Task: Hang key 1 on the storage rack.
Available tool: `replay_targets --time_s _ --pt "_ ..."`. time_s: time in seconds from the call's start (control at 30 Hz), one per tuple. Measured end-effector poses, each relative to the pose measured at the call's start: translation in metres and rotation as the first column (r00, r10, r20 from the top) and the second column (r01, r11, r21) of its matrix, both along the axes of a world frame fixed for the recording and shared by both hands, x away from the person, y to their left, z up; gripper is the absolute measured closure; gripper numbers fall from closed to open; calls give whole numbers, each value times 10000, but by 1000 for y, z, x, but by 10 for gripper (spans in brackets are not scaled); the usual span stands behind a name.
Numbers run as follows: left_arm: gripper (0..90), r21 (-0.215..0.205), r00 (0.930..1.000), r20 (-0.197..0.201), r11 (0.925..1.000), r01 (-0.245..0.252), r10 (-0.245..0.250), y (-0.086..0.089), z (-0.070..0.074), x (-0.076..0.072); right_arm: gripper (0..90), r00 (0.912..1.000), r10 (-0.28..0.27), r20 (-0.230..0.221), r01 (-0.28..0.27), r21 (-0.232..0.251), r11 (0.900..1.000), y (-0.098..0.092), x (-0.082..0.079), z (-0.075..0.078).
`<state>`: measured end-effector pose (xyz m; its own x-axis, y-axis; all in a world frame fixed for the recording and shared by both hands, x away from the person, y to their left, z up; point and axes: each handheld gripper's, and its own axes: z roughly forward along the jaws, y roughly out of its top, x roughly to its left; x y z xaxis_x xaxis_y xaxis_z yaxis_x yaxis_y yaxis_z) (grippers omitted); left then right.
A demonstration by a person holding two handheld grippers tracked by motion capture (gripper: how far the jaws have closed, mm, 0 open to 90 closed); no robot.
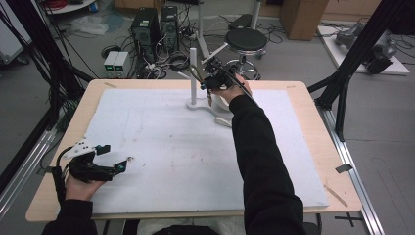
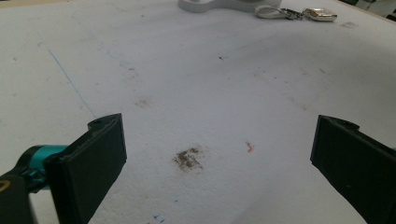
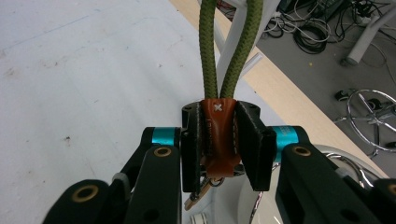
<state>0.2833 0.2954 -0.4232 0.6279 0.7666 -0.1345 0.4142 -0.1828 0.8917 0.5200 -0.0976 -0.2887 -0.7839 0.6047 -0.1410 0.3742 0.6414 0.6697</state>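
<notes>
My right gripper (image 1: 204,84) (image 3: 219,114) is shut on the brown leather tab (image 3: 219,140) of a key fob. The fob's green cord loop (image 3: 208,51) (image 1: 195,73) reaches out beyond the jaws, close by the upright post of a white stand (image 1: 193,68) at the table's far middle. Small metal pieces hang under the tab (image 1: 210,100). My left gripper (image 1: 115,156) (image 2: 219,158) rests low at the near left of the white mat (image 1: 161,147), open, with bare stained mat between its jaws.
A second key ring with a silver fob (image 2: 292,13) (image 1: 222,121) lies on the mat beside the stand's base (image 2: 205,5). Behind the table's far edge are a black stool (image 1: 246,40), computer towers (image 1: 147,27) and loose cables. Black frame legs stand at both sides.
</notes>
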Motion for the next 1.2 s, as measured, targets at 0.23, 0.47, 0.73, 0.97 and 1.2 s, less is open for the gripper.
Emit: replay_targets --time_s 0.23,0.47,0.73,0.97,1.2 --pt "39 -11 10000 2 10000 -7 7 0 0 0 422 9992 -147 -366 170 648 9978 -4 0 -6" --pt "39 -31 10000 8 10000 -4 4 0 0 0 297 9991 -273 -314 301 930 9952 -9 -5 -3" --pt "39 -13 10000 3 10000 7 -7 0 0 1 7 9955 -838 -433 883 1151 9894 -14 -10 0" --pt "39 0 10000 -20 10000 11 -11 0 -1 1 8 9963 -695 -502 759 1409 9871 -27 -22 -5" --pt "39 0 10000 -11 10000 2 -2 -1 0 1 8 9976 -678 -151 693 1525 9859 -45 -38 -10"
